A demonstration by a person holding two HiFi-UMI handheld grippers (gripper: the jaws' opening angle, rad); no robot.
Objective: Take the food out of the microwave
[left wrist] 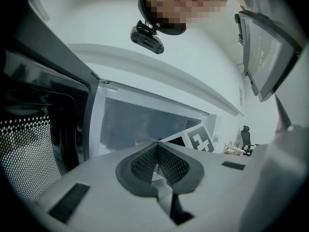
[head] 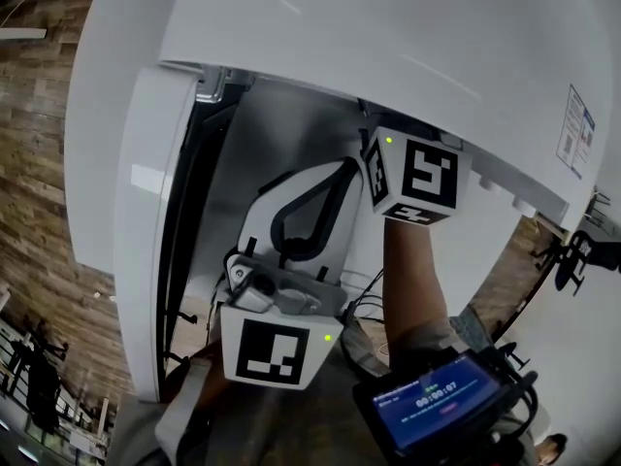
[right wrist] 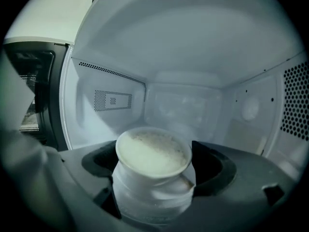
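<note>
Cup (right wrist: pixel 153 178) between wide right fingers (right wrist: pixel 215 169), only in right gripper view; left fingers (left wrist: pixel 142 164) together

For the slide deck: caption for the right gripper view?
Open right claw straddles a filled white cup inside the microwave, not yet gripping.

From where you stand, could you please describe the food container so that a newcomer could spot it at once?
Look into the open white microwave, whose door stands to the left. Inside its cavity, between the spread jaws of the right gripper, stands a pale cup. It is the only object seen inside, round-rimmed and filled to the brim with creamy, grainy food.
</note>
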